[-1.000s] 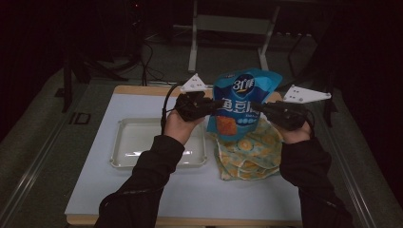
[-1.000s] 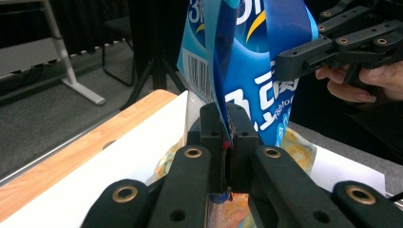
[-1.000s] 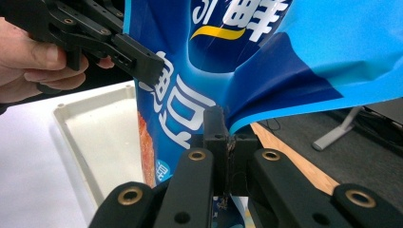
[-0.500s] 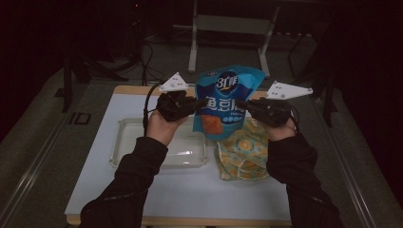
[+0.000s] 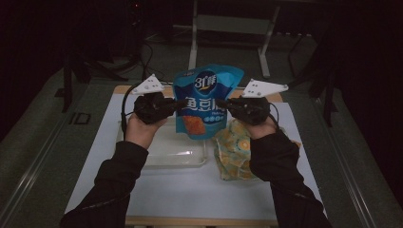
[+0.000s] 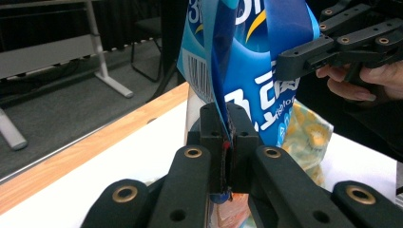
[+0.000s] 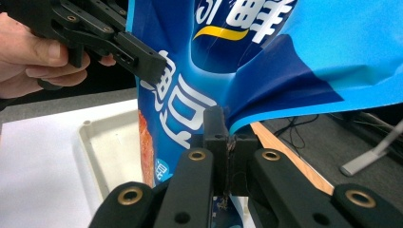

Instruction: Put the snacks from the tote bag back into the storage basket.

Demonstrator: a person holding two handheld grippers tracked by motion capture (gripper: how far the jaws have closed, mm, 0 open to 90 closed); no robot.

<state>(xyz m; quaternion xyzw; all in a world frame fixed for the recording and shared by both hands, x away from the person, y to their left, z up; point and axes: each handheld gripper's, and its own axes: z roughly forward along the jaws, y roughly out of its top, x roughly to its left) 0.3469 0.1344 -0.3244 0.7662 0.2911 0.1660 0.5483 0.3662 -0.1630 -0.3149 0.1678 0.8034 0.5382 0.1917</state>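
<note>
A blue snack bag [image 5: 204,99] with white lettering hangs upright in the air between both hands, above the right end of a clear plastic tray [image 5: 166,151]. My left gripper [image 5: 177,102] is shut on the bag's left edge, and my right gripper [image 5: 227,103] is shut on its right edge. In the left gripper view the black jaws [image 6: 227,142] pinch the bag [image 6: 247,71] edge-on, with the other gripper [image 6: 332,47] behind it. The right gripper's jaws [image 7: 227,142] clamp a fold of the bag [image 7: 247,52], and the left gripper [image 7: 104,42] bites the far edge.
A yellow patterned pouch [image 5: 235,149] lies on the white table top [image 5: 190,190] under the right forearm, right of the tray. The table has a wooden rim [image 5: 199,221]. Dark floor, cables and a metal stand [image 5: 228,28] lie beyond the far edge.
Both hands have carried the bag to the left, from above the patterned pouch toward the tray. The grips on its two edges are unchanged.
</note>
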